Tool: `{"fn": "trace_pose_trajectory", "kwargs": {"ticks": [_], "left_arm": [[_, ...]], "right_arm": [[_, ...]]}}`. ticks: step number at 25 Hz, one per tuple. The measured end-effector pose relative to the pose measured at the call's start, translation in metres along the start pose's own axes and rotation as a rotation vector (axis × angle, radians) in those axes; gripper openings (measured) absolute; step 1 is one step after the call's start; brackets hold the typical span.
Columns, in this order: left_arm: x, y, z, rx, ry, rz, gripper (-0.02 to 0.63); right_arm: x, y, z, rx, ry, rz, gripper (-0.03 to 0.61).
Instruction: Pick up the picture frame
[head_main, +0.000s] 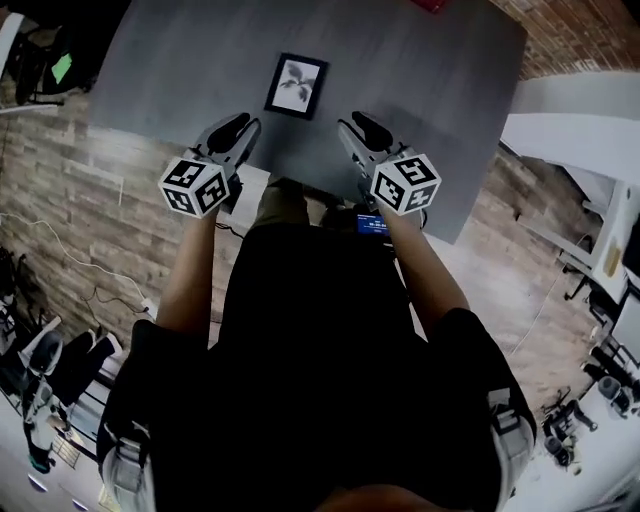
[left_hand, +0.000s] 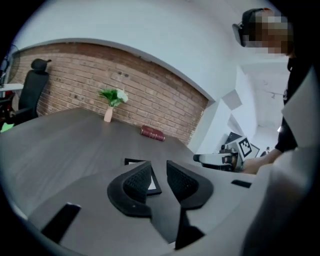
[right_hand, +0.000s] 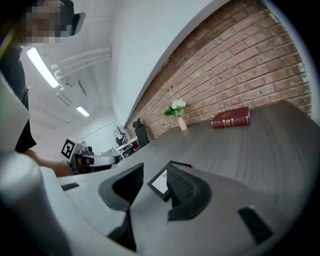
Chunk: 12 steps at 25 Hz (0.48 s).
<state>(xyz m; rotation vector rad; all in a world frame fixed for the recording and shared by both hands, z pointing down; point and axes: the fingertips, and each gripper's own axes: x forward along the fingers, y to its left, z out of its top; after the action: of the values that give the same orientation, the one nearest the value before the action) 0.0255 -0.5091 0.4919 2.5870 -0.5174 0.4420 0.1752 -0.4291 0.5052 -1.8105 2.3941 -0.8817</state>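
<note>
A small black picture frame (head_main: 296, 85) with a pale leaf print lies flat on the grey table (head_main: 160, 70), just ahead of both grippers. My left gripper (head_main: 244, 124) hovers over the near table edge, below and left of the frame, open and empty. My right gripper (head_main: 355, 122) hovers below and right of it, also open and empty. In the left gripper view the frame (left_hand: 154, 185) shows beyond the gap of the left gripper (left_hand: 158, 167). In the right gripper view the frame (right_hand: 159, 182) lies past the right gripper (right_hand: 156, 171).
A red book (left_hand: 153, 133) and a small vase of flowers (left_hand: 110, 107) stand at the table's far side by a brick wall. An office chair (left_hand: 30, 90) is off to the left. The person's body stands against the near table edge (head_main: 300, 190).
</note>
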Motion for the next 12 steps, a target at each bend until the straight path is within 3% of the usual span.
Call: {"fn": "trace_pose_trajectory", "kwargs": {"ticks": [7,12], "left_arm": [[0.073,0.076,-0.015,-0.033,0.229,-0.164,0.097],[0.1,0.098,-0.033,-0.073,0.381,-0.26,0.097]], "right_arm": [[0.064,-0.035,-0.006,0.197,0.031,-0.093,0.147],[0.1,-0.04,-0.03,0.294,0.119,-0.185,0.147]]}}
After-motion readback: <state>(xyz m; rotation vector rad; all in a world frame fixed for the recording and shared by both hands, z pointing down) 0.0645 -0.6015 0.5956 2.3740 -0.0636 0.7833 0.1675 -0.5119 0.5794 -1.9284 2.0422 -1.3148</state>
